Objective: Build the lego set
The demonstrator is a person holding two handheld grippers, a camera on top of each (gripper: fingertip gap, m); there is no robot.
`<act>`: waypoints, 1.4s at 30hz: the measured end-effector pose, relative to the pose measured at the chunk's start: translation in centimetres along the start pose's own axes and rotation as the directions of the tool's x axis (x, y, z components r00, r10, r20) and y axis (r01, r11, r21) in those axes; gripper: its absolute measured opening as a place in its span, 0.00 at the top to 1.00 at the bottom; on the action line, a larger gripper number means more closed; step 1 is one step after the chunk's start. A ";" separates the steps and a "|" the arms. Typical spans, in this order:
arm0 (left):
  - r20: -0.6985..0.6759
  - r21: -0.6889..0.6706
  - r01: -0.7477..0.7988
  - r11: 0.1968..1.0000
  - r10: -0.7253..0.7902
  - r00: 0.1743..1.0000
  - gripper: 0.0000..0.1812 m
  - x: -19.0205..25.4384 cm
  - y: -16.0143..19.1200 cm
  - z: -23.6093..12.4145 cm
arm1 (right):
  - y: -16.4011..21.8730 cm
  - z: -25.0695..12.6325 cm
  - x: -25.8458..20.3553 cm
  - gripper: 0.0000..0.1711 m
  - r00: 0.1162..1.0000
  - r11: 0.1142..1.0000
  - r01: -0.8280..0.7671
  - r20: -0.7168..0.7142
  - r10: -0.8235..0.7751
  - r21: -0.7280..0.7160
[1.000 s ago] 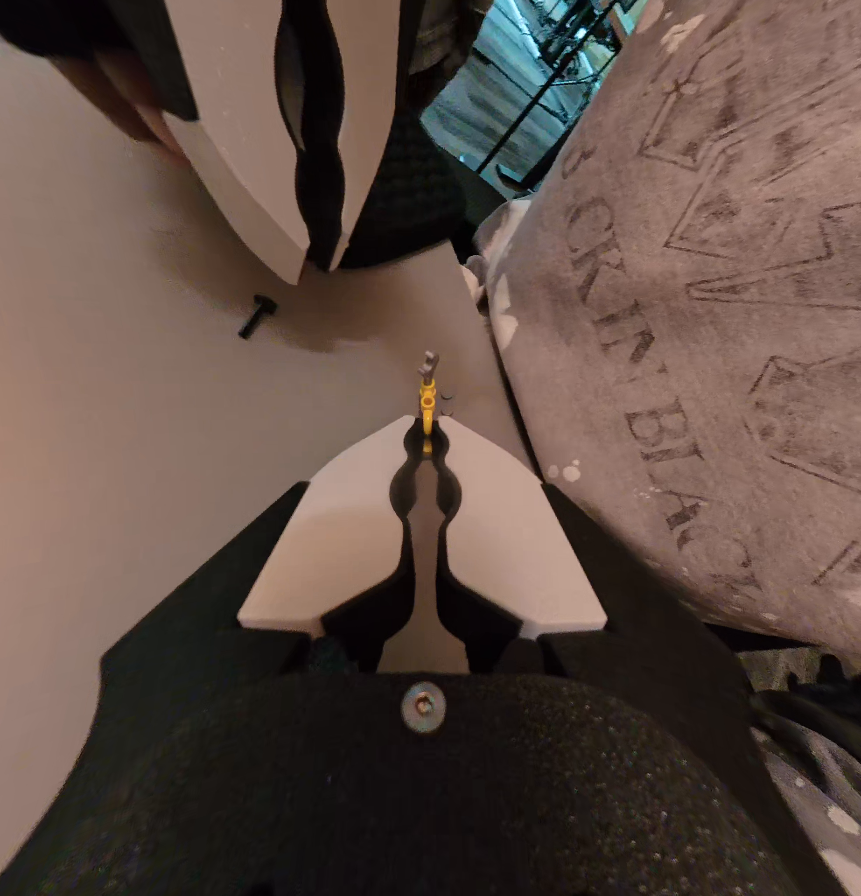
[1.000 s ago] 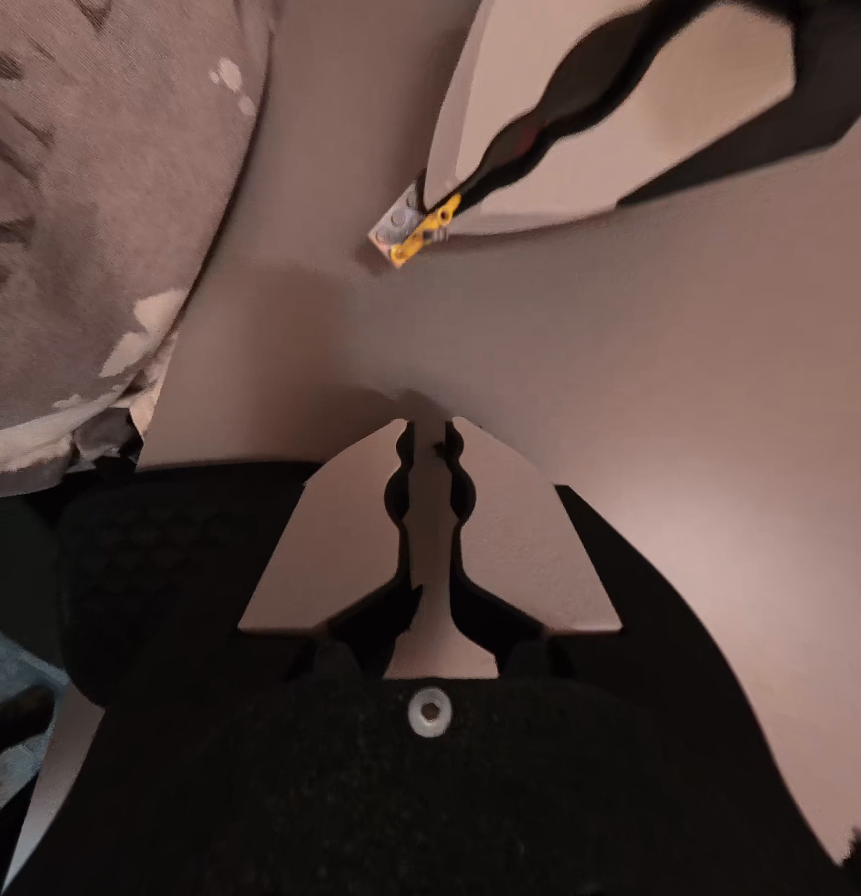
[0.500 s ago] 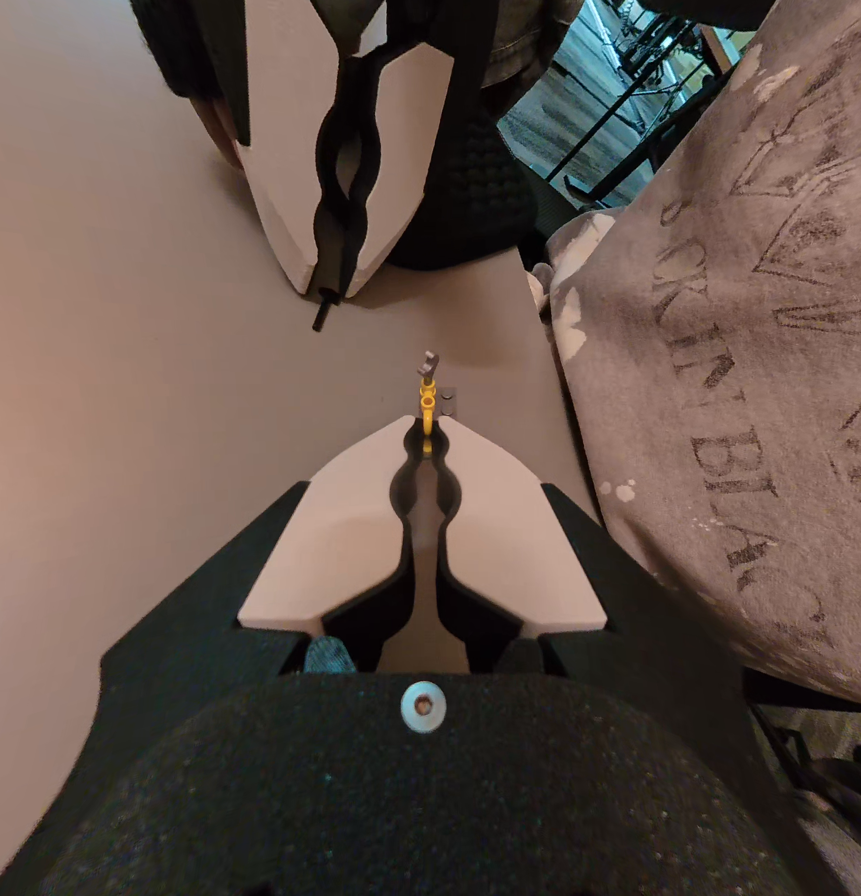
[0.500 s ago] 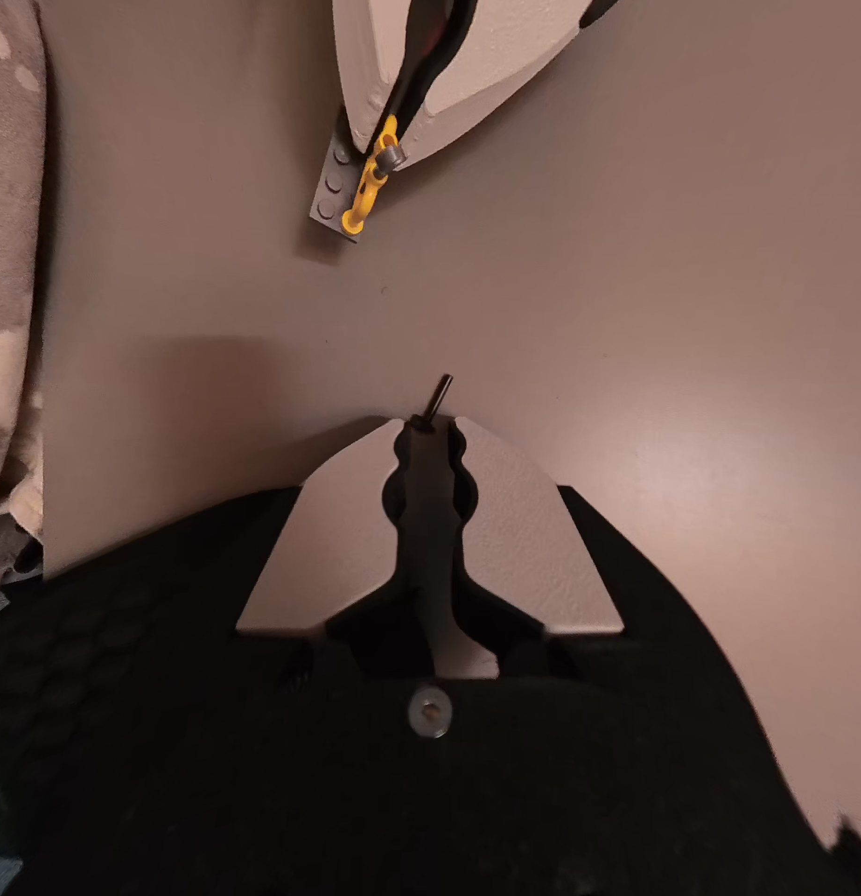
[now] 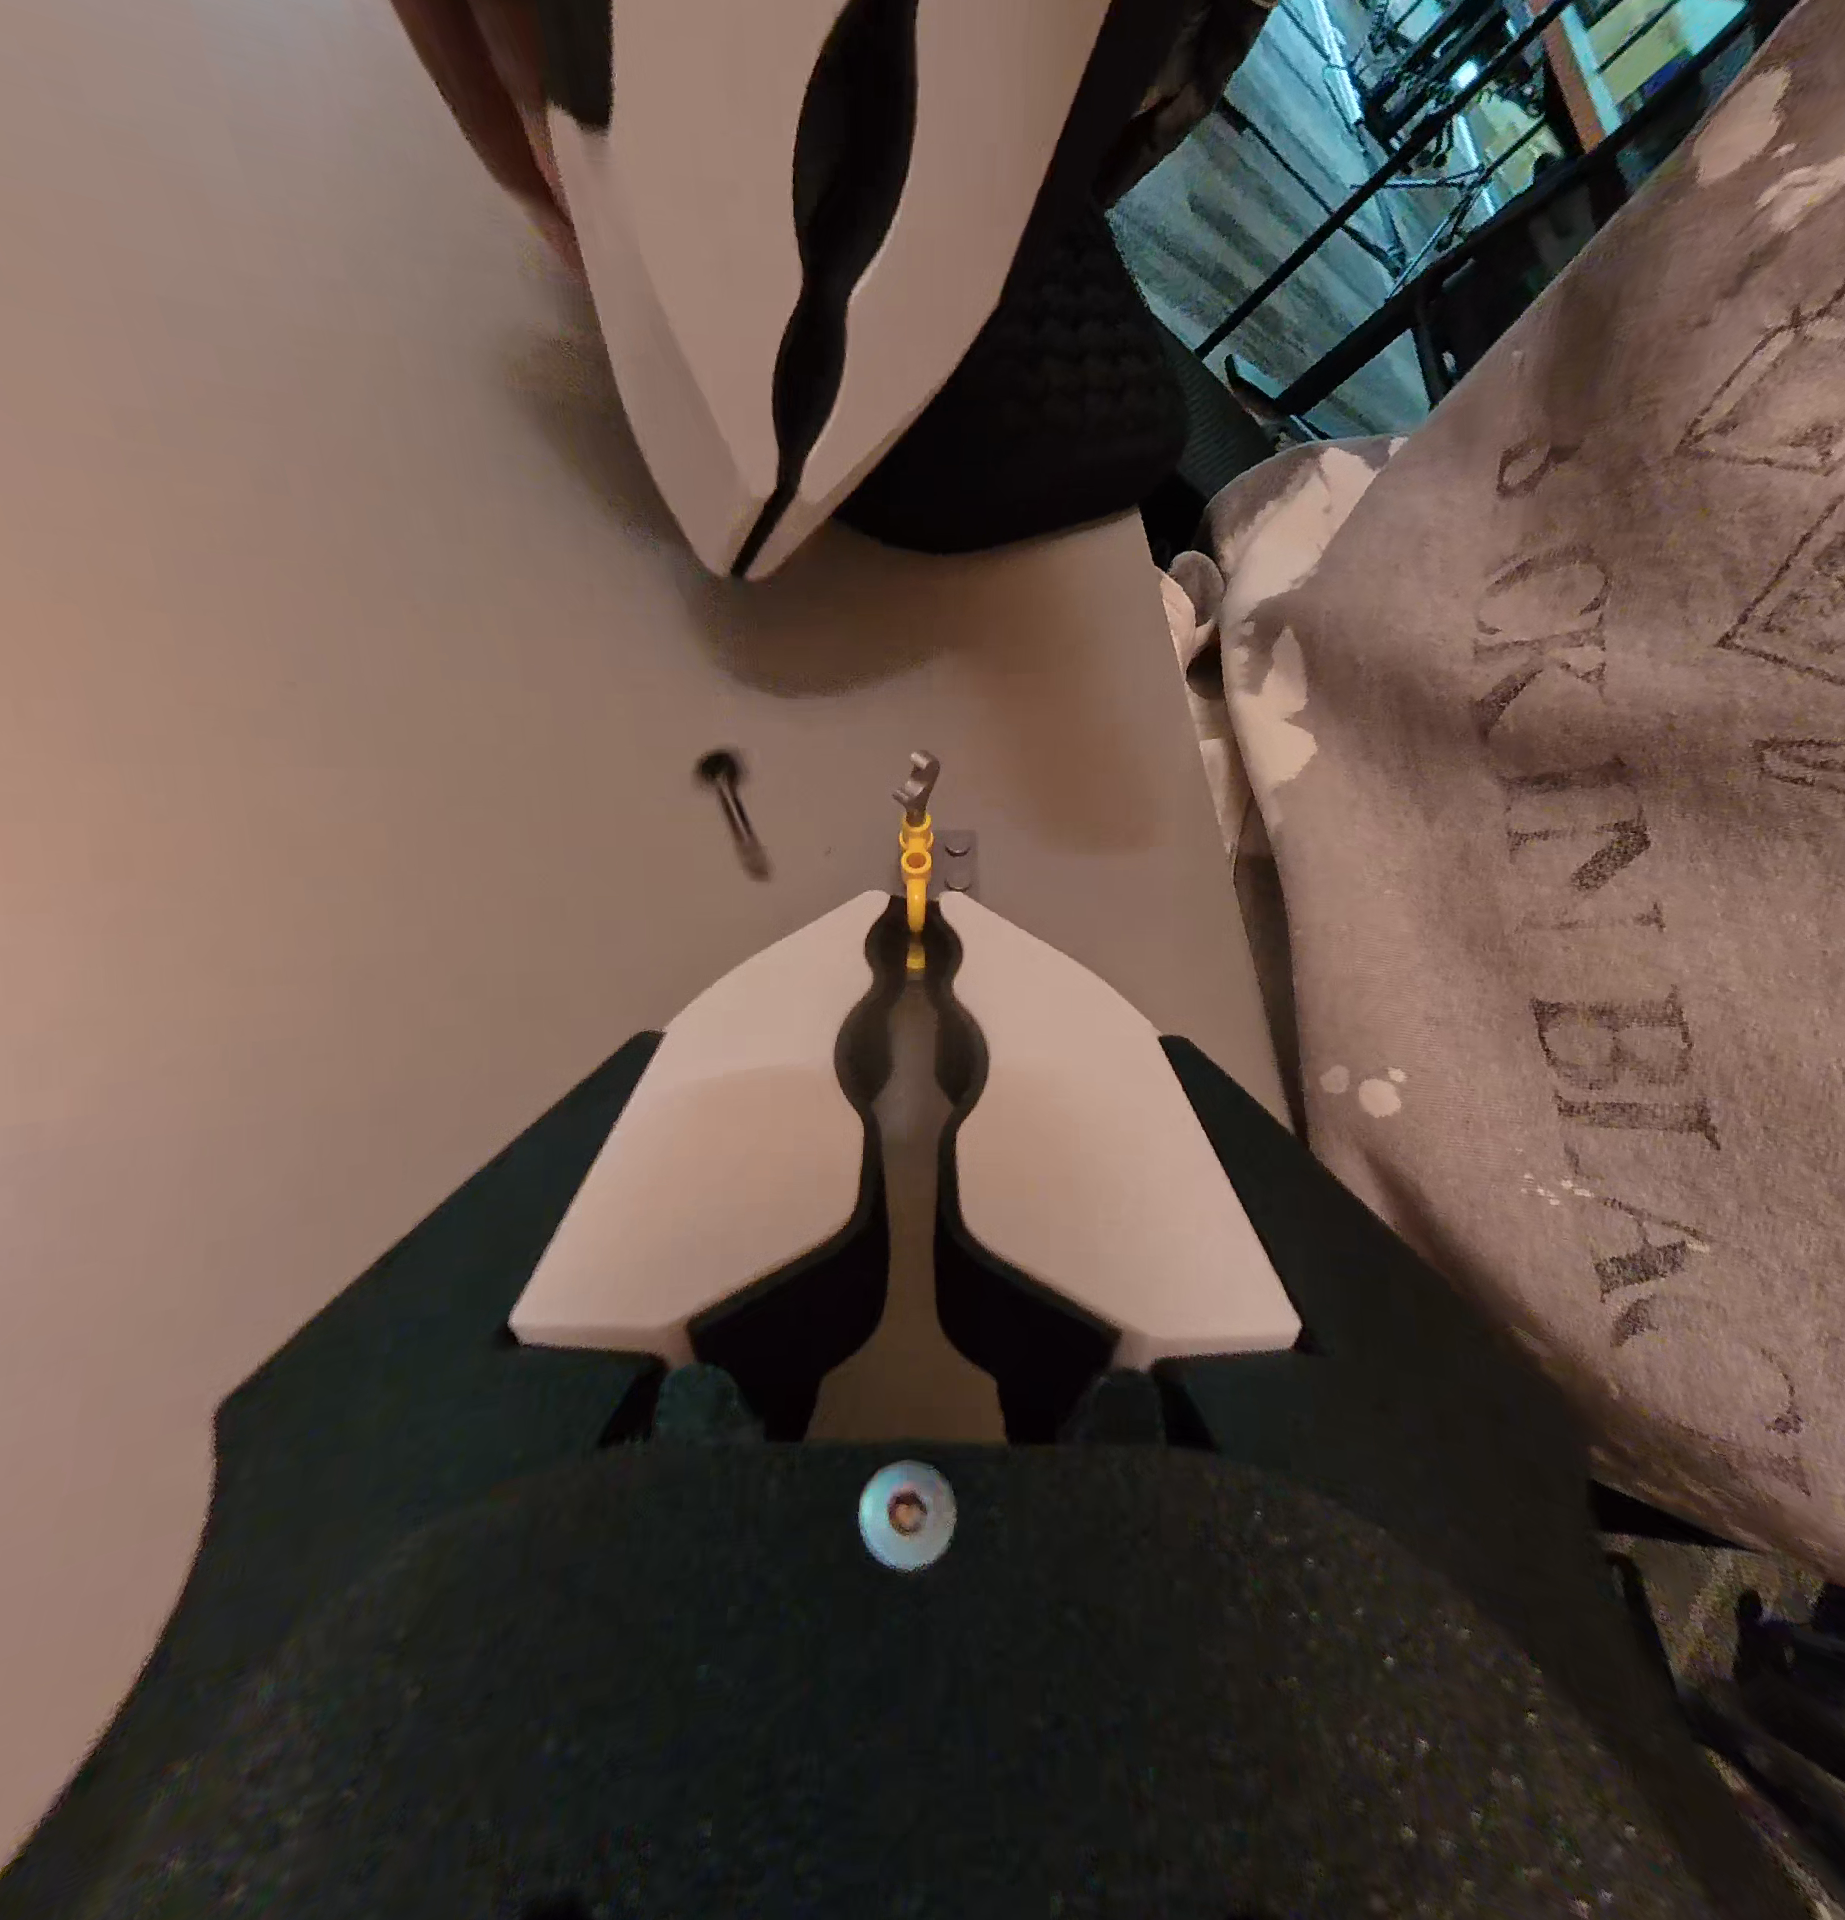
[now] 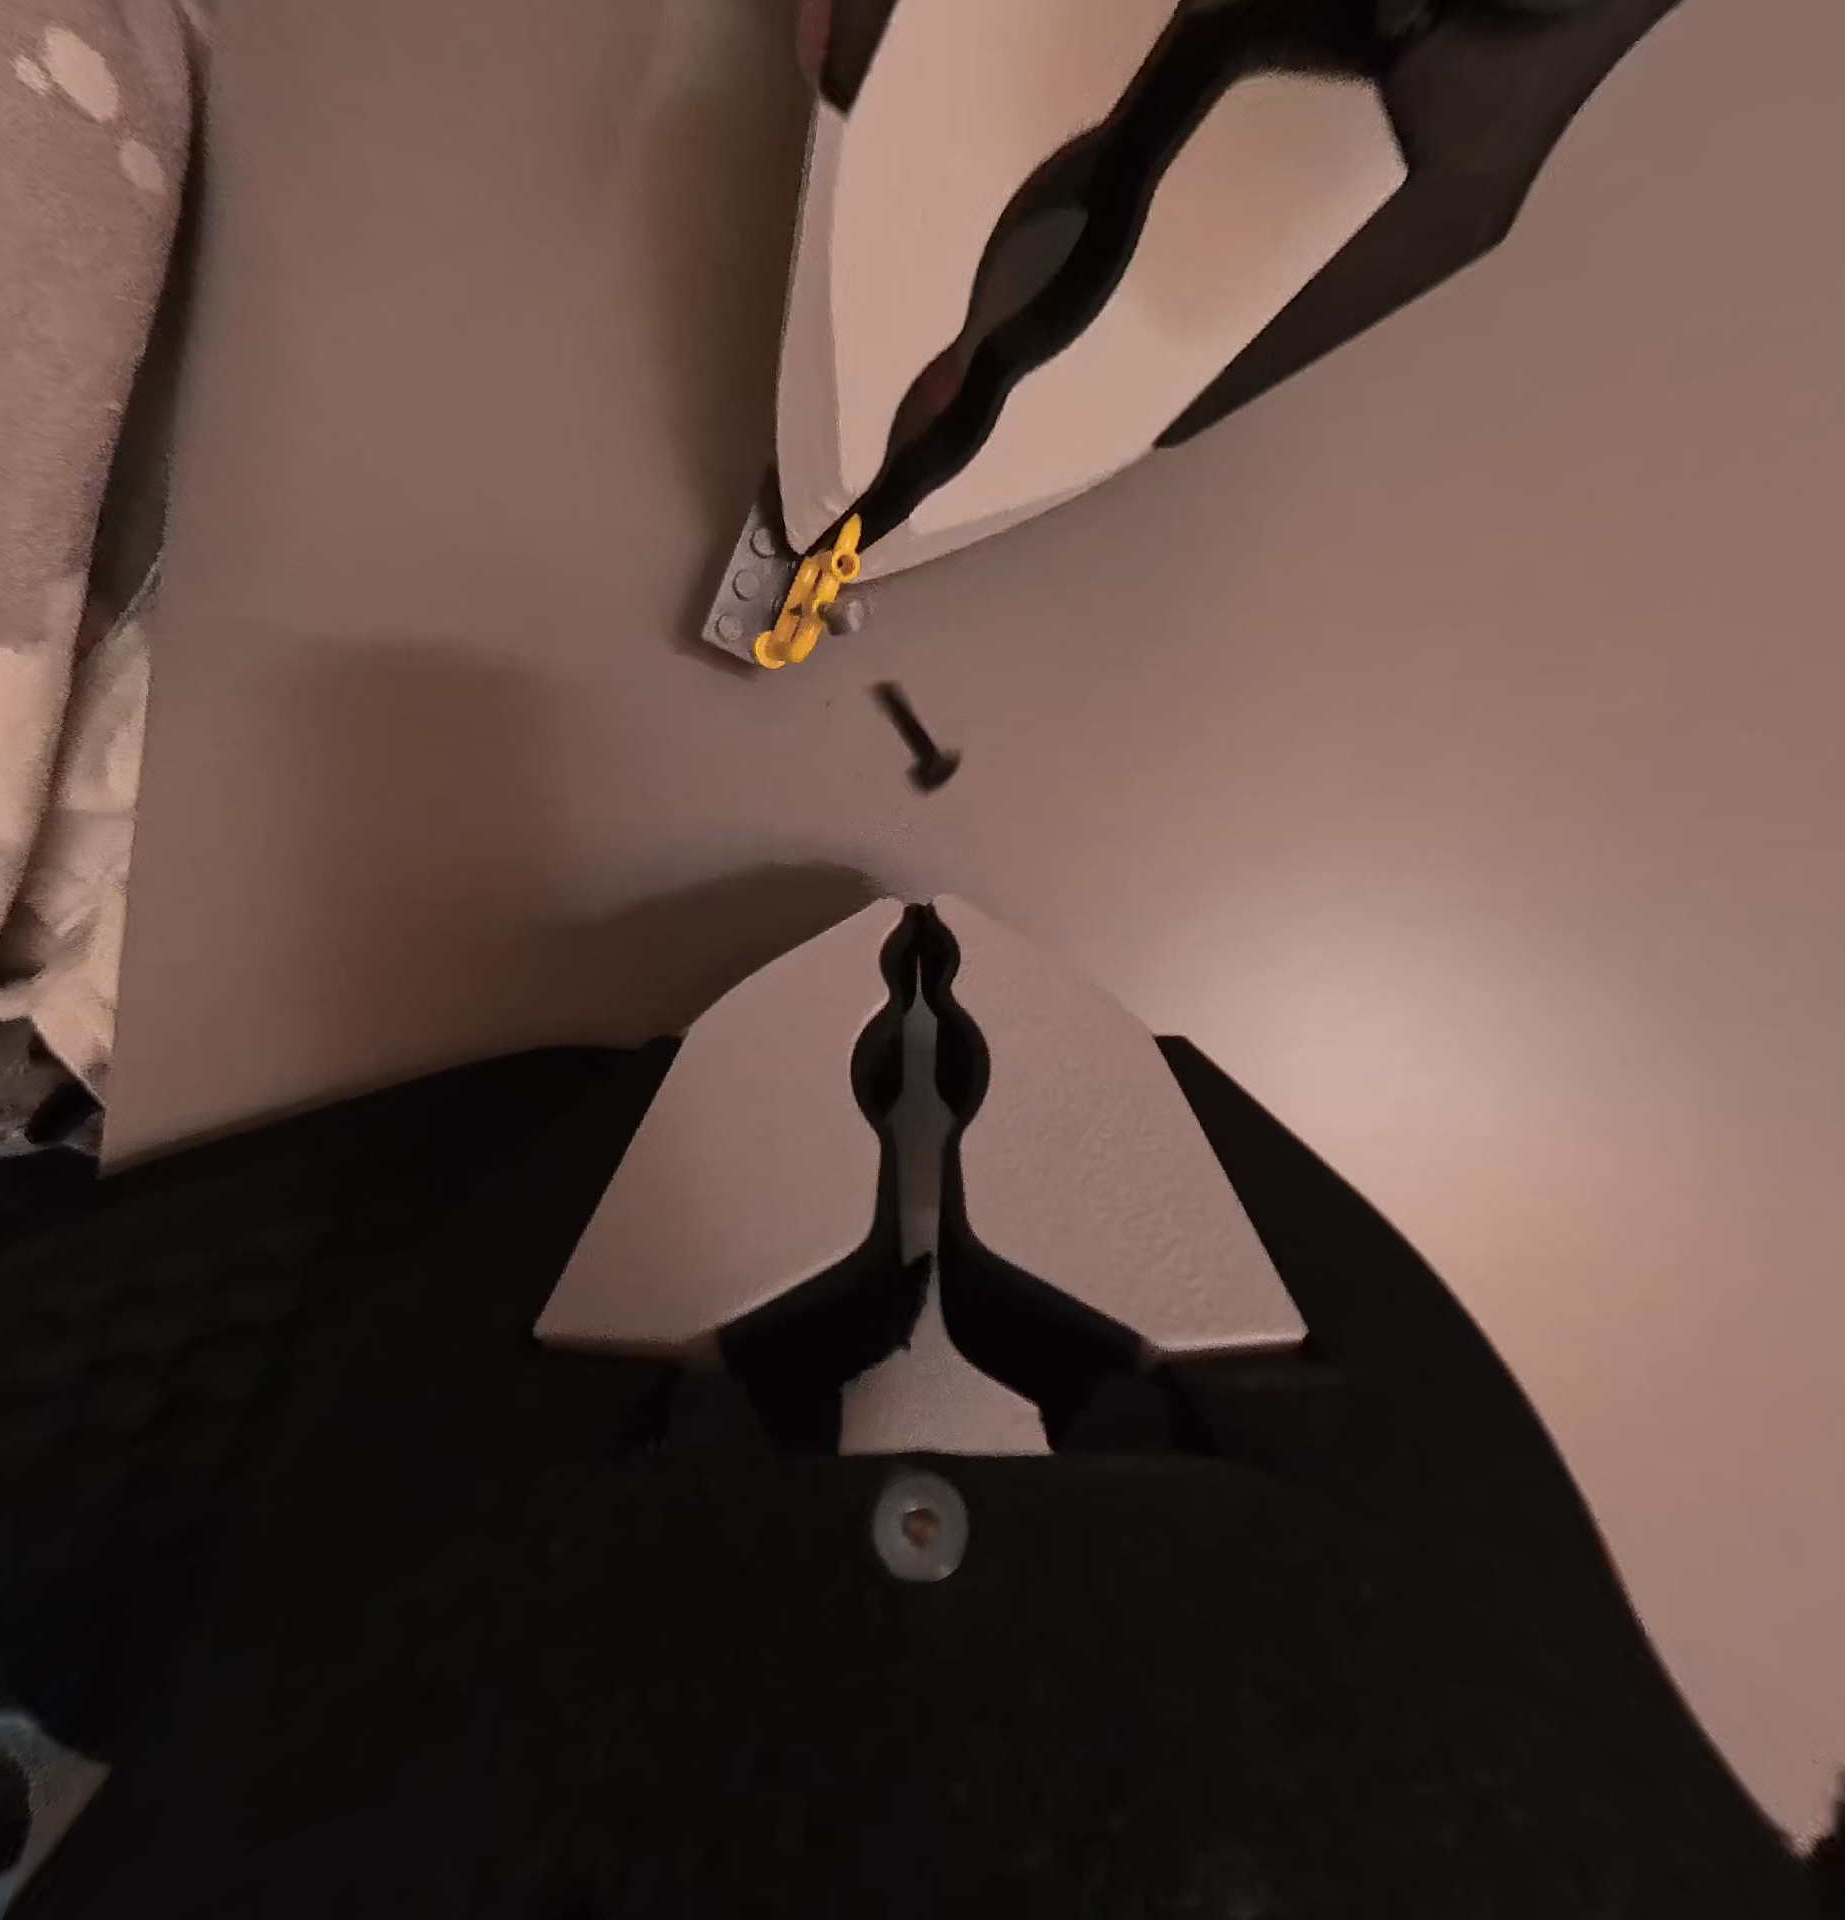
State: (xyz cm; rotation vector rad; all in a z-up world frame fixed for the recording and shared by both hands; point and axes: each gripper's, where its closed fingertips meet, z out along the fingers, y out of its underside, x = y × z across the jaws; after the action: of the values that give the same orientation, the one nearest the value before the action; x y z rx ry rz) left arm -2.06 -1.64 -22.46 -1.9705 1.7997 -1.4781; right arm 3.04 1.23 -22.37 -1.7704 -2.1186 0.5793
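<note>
The black pin (image 5: 731, 810) has dropped from the right gripper (image 5: 746, 566), lying centre-left near the left gripper (image 5: 915, 902), which clenches the yellow piece (image 5: 915, 862).

Right view: pin (image 6: 916, 740) mid-frame between both tongs; right gripper (image 6: 918, 909) clenched empty.

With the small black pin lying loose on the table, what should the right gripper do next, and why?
Probably open the right gripper and go back down for the small black pin: its fingers are shut on nothing, and the pin lies on the beige table just ahead, while the left gripper holds the yellow lego piece ready.
</note>
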 end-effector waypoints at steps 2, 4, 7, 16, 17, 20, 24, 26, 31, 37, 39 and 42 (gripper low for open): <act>0.003 -0.016 0.000 1.000 0.000 1.000 0.98 0.0 0.2 0.2 | -0.3 -0.5 0.4 1.00 0.999 0.998 0.043 -0.004 -0.043 -0.043; 0.008 -0.027 0.001 1.000 -0.001 1.000 0.98 -0.1 0.4 0.3 | -0.2 -0.3 0.5 1.00 0.998 0.995 0.062 0.010 -0.062 -0.084; 0.022 -0.037 -0.003 0.999 0.004 1.000 0.98 -0.1 0.6 -0.3 | -0.7 0.9 0.6 0.98 1.000 0.998 0.021 0.024 -0.019 -0.061; 0.157 0.058 0.002 0.998 -0.011 0.988 0.98 -1.8 0.4 -5.9 | -3.1 3.5 0.0 0.91 0.995 0.995 0.099 -0.018 -0.098 0.031; 0.170 0.071 0.010 0.997 -0.022 0.985 0.98 -2.1 0.3 -6.3 | -3.4 3.7 -0.2 0.91 0.991 0.990 0.136 -0.020 -0.136 0.021; 0.184 0.088 0.021 0.996 -0.037 0.982 0.98 -2.6 0.4 -6.6 | -3.7 4.3 -0.3 0.90 0.976 0.976 0.217 -0.003 -0.217 -0.028; 0.193 0.068 0.023 0.997 -0.036 0.981 0.98 -2.9 0.6 -6.3 | -4.0 4.6 -0.3 0.90 0.938 0.936 0.342 0.083 -0.336 -0.080; 0.197 0.060 0.025 0.998 -0.036 0.980 0.98 -3.0 0.8 -6.3 | -3.9 4.7 -0.3 0.90 0.906 0.901 0.416 0.139 -0.400 -0.121; 0.215 0.062 0.036 0.997 -0.048 0.975 0.98 -3.4 1.2 -6.8 | -3.6 5.1 -0.8 0.96 0.833 0.827 0.532 0.290 -0.472 -0.183; 0.194 0.059 0.029 0.998 -0.040 0.980 0.98 -3.1 1.2 -6.2 | -3.9 4.9 -0.7 0.98 0.903 0.935 0.348 0.290 -0.317 -0.063; 0.182 0.054 0.024 0.998 -0.033 0.983 0.98 -2.9 1.1 -5.8 | -5.0 3.7 -0.4 0.98 0.942 0.984 0.161 0.288 -0.175 0.070; 0.175 0.056 0.017 0.998 -0.027 0.984 0.98 -3.0 0.8 -5.3 | -7.8 0.5 0.7 0.98 0.958 0.942 -0.097 0.288 0.001 0.321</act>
State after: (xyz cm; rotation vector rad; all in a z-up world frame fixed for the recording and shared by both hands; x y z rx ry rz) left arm -5.71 3.20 -21.85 -2.0301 1.6534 -1.2983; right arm -3.98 0.72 -18.97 -1.6301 -2.0010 1.1934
